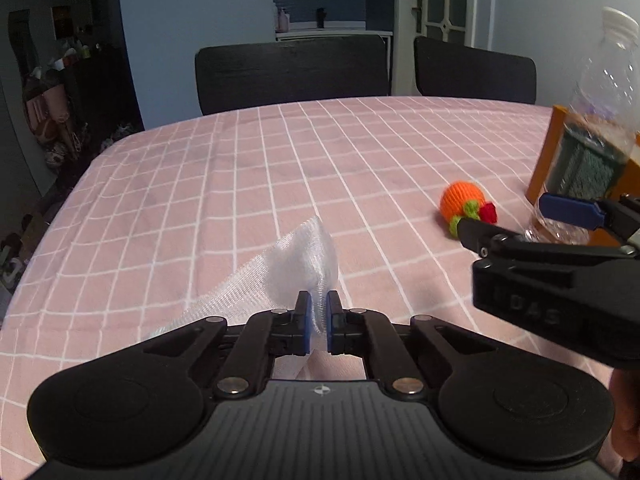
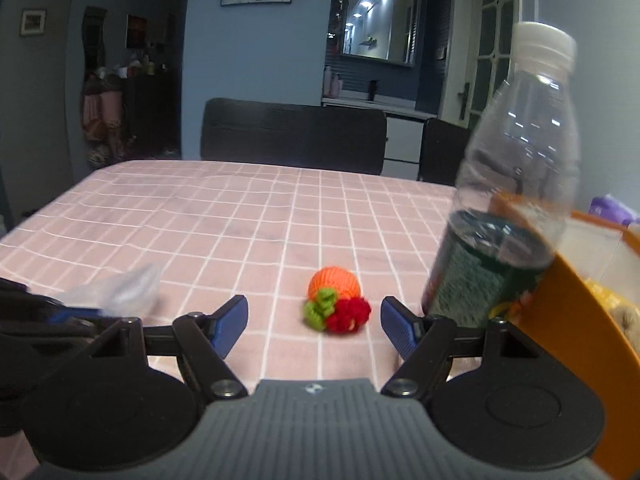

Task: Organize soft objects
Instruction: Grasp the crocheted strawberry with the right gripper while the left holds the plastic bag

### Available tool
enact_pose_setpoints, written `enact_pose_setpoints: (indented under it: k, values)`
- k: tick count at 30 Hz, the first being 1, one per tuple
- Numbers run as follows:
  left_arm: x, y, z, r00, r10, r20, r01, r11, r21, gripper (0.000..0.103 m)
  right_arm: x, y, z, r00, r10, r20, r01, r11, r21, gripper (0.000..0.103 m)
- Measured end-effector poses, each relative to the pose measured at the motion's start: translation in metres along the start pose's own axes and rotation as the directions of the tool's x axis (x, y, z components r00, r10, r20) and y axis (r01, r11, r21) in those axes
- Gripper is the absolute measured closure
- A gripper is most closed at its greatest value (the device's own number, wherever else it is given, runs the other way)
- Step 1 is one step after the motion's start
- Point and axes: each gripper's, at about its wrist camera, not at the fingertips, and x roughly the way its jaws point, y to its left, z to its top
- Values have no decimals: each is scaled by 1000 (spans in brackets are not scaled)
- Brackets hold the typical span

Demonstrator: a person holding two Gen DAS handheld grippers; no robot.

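Counter point(image 2: 240, 216): knitted toy point(image 2: 336, 300) near centre, mesh cloth point(image 1: 304, 264) to its left. Bottle point(image 2: 508, 184) right of toy, just before the box point(image 2: 568, 320) at right edge. Two chairs point(image 2: 294, 136) behind the far side.

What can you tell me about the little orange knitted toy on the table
The orange knitted toy is a small round ball of orange yarn with curly green leaves and a red crocheted bit at its near end. It lies on its side on the pink checked tablecloth, left of the plastic bottle and apart from it. The open right gripper frames it without touching.
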Motion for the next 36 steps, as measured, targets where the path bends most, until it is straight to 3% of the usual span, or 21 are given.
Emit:
enact_pose_setpoints:
  k: [8,17,20,21,23,25,29,31,36]
  values:
    - [5,10,12,1000,19,18,-19,1000,-23,96,41,18,6,994,-105,-13,103,989,-104,35]
    - [17,4,15,1000,9,8,-9,1000,-25,96,65,24,6,988,-138,-72,126,980,-153,44]
    - [16,4,13,1000,9,3,-9,1000,-27,96,67,25,6,985,-161,-65,149,976,-162,55]
    - [15,4,12,1000,11,2,-11,1000,-27,96,67,24,7,984,-165,-62,153,975,-160,64]
    - [12,5,11,1000,16,1,-16,999,-29,96,67,20,9,986,-157,-61,147,977,-154,65]
    - [9,5,11,1000,21,3,-21,999,-30,96,64,20,10,987,-150,-49,140,976,-168,73]
    - [2,3,8,1000,23,8,-22,999,-27,96,47,17,10,995,-74,-66,65,989,-131,75]
    - [-1,1,7,1000,19,7,-19,999,-26,96,35,17,9,997,-46,-64,37,991,-132,81]
    - [-14,-3,1,1000,2,15,-2,999,-33,96,-3,8,4,996,47,-70,-53,994,-97,82]
